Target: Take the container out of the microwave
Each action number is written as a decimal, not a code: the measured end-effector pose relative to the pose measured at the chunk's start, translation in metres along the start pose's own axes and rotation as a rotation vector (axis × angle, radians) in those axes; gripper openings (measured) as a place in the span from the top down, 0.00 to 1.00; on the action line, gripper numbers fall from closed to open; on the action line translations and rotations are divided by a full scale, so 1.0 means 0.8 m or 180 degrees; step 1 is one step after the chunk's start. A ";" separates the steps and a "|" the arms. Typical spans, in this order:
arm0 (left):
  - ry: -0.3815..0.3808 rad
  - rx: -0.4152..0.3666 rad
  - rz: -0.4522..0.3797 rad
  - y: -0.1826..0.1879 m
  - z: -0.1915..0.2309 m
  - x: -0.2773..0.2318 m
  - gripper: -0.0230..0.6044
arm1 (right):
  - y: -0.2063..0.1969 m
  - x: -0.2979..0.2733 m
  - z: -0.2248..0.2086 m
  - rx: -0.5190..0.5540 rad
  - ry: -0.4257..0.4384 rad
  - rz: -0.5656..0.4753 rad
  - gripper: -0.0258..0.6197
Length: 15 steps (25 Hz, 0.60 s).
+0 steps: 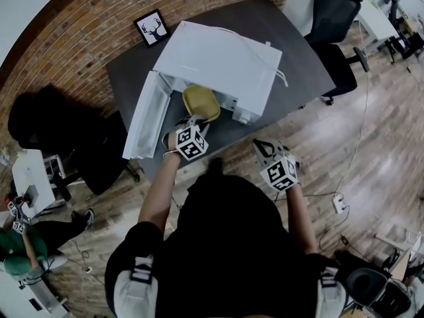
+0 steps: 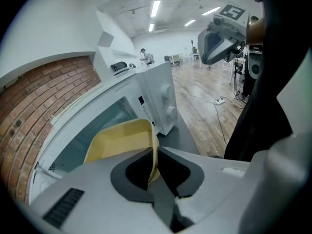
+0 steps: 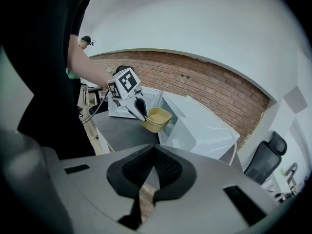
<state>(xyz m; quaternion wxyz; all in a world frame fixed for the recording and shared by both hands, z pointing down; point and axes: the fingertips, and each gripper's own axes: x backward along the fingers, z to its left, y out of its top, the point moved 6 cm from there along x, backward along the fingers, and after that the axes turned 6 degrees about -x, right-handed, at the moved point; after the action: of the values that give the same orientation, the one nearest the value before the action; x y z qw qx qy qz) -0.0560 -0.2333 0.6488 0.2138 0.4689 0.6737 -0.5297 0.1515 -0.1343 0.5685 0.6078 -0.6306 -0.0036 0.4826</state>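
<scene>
A white microwave (image 1: pixel 218 61) stands on the dark grey table (image 1: pixel 298 58) with its door (image 1: pixel 142 118) swung open to the left. A yellow container (image 1: pixel 201 103) hangs at the mouth of the oven, tilted, and my left gripper (image 1: pixel 194 120) is shut on its near rim. In the left gripper view the container (image 2: pixel 122 141) fills the space in front of the jaws, its wall pinched by my left gripper (image 2: pixel 153 164). My right gripper (image 1: pixel 264 147) hovers past the table's front edge, shut on nothing. The right gripper view shows the container (image 3: pixel 157 118) in front of the microwave (image 3: pixel 200 126).
A framed deer picture (image 1: pixel 152 28) stands at the table's back left. A black office chair (image 1: pixel 334 18) is at the right end of the table. Cables and a power strip (image 1: pixel 339 203) lie on the wooden floor. A seated person (image 1: pixel 23 244) is at the far left.
</scene>
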 end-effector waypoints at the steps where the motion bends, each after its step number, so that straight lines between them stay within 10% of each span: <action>1: 0.0012 -0.0003 -0.0003 0.002 -0.004 0.005 0.92 | 0.000 0.001 0.002 0.0006 0.0015 -0.0008 0.96; 15: 0.0105 -0.0031 -0.0080 0.043 -0.058 0.060 0.92 | -0.009 0.013 0.024 0.0003 0.0190 -0.0075 0.96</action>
<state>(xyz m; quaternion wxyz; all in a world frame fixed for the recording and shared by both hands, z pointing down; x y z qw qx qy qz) -0.0397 -0.1716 0.6096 0.1982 0.4681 0.6855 -0.5212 0.1494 -0.1117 0.5723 0.6135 -0.6444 0.0073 0.4563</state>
